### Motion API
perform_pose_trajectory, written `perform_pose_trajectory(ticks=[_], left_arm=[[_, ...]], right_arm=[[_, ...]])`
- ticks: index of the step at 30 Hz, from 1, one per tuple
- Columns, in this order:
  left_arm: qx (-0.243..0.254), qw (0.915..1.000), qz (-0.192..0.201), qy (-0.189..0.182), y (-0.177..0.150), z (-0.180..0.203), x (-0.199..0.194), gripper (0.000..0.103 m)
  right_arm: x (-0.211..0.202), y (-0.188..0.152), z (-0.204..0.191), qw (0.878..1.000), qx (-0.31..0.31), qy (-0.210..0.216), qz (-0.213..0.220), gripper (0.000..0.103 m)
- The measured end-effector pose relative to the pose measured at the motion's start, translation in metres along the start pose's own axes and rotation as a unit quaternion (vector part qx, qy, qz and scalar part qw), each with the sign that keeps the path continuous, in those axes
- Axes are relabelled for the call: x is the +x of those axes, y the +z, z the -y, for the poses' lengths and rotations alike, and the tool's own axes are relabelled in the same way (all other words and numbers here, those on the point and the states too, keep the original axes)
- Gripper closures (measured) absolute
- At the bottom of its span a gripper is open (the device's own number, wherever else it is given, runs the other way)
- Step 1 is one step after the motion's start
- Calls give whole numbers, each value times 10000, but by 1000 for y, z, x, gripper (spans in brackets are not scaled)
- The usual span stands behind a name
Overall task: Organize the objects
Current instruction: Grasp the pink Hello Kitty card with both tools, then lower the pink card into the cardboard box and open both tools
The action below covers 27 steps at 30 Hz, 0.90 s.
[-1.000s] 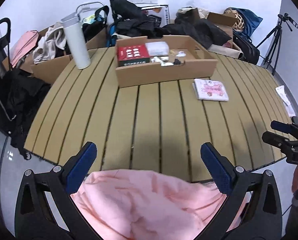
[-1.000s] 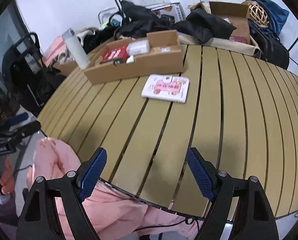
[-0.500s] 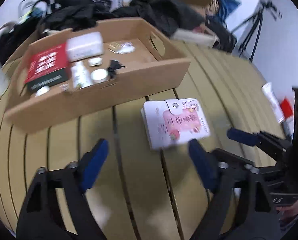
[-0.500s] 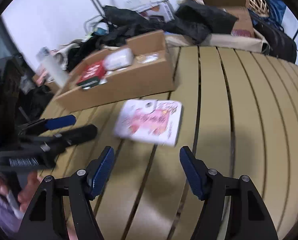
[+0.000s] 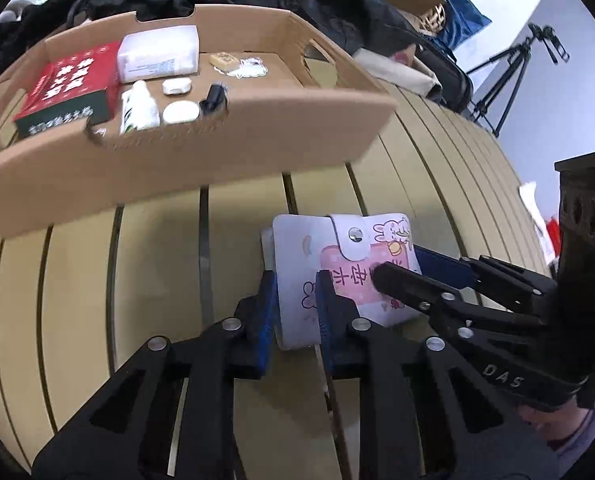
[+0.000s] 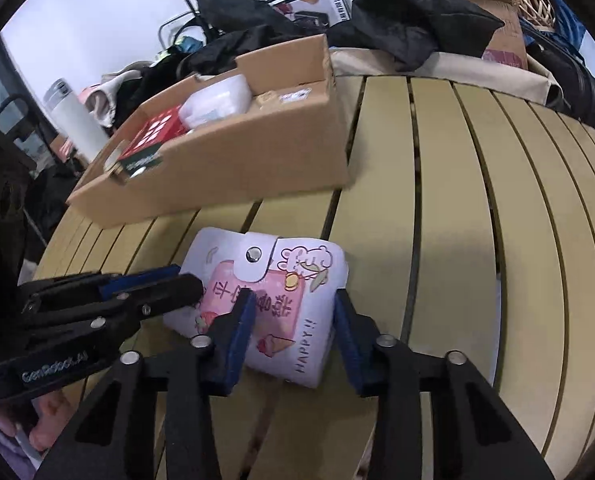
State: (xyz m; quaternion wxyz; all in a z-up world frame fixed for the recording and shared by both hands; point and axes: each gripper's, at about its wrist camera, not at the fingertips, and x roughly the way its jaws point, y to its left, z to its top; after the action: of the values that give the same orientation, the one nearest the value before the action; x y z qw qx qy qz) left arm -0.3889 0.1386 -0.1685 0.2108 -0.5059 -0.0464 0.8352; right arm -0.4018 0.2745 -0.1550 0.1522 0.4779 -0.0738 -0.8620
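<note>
At lower centre of the slatted table, the left tongs are clamped on the wallet's left edge. The right tongs straddle its right corner, seemingly gripping it. The cardboard tray fills the upper frame.

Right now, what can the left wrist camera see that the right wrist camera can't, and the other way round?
Only the left wrist view shows the tripod and, in the box, the small white bottle. Only the right wrist view shows the white flask. Both show the cardboard box, the slatted table, the pink-and-white wallet, the left gripper and the right gripper, each around a wallet edge.
</note>
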Motion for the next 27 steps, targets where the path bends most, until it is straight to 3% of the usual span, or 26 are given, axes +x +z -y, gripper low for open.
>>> perform_pose_trajectory(ticks=[4,7,12,15,19,22,27], left_arm=[[-242,9995,-78,-191,-20,1,-13,87],[-305,9991,-104,-283,-29,4,-24,87],[-422,9971,362,-525,-12,5,-60,87],[-375,9945,781,-583,20,1,-83,87],[-386,9919,1032,-628,74,-16,-90,87],[-515,9928,919,-571,118,-35,-78,87],[-582,9975,304,-250,176,-62,-17,87]], right_arm=[[-17,-27,1,9993,266,186,-191,72],[-30,-39,-7,9993,144,42,-346,74],[-69,-28,-17,10000,0,76,24,79],[-84,-2,-26,9995,-183,67,237,79],[-83,56,-31,9981,-312,235,481,79],[-59,109,-30,9983,-282,294,408,79],[3,181,-36,9978,-568,-334,-103,79]])
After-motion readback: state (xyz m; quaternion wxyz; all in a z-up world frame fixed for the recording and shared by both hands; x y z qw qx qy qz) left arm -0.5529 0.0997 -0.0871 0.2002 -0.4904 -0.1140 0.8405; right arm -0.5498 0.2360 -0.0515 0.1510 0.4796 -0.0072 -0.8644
